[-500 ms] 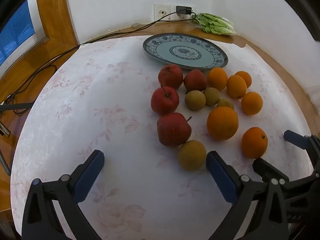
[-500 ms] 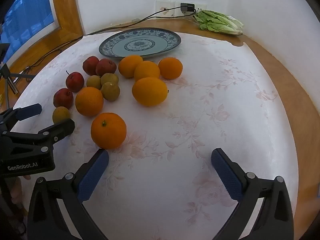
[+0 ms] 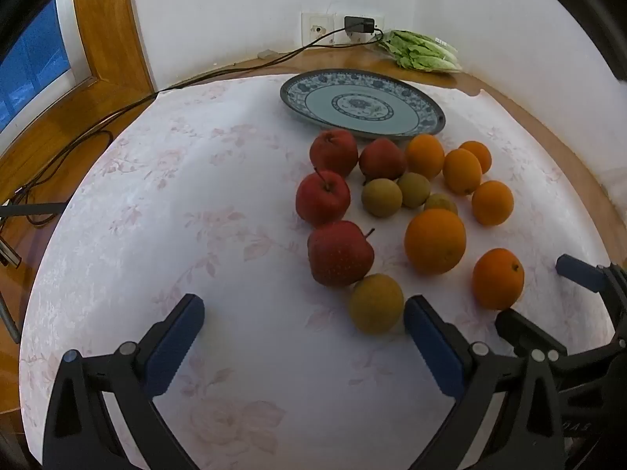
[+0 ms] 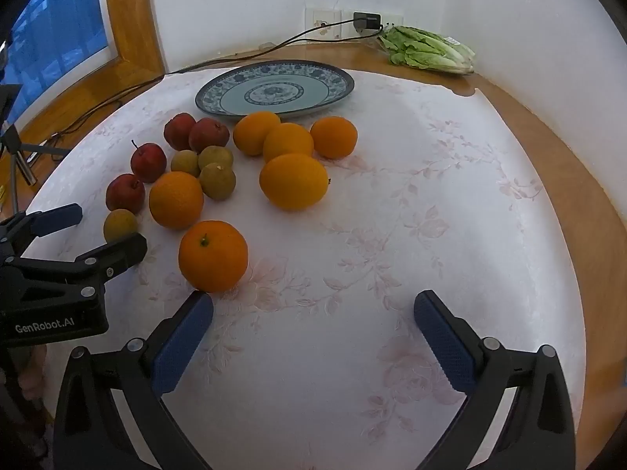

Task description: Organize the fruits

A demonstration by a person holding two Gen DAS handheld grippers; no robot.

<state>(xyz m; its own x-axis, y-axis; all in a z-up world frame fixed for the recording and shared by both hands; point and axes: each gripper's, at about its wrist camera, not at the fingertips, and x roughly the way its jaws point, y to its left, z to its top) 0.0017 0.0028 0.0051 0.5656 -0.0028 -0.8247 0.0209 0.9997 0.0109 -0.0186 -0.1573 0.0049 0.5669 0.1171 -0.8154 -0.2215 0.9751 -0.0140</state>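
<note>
Several red apples (image 3: 339,252), brownish-green round fruits (image 3: 376,307) and oranges (image 3: 435,241) lie loose on the tablecloth, in front of an empty blue-patterned plate (image 3: 313,102). My left gripper (image 3: 303,325) is open low over the cloth. The nearest brownish fruit sits just off the tip of its right finger, untouched. My right gripper (image 4: 313,321) is open too, with only cloth between its fingers. The nearest orange (image 4: 213,256) lies just beyond its left fingertip. Each gripper shows in the other's view: the right gripper (image 3: 540,293), the left gripper (image 4: 109,225).
A bunch of lettuce (image 4: 431,53) lies at the back right by the wall. A charger (image 4: 366,21) is plugged in there, and its cable (image 3: 117,113) runs left along the wooden sill. The plate (image 4: 274,90) stands behind the fruit. Bare tablecloth (image 4: 431,196) spreads to the right.
</note>
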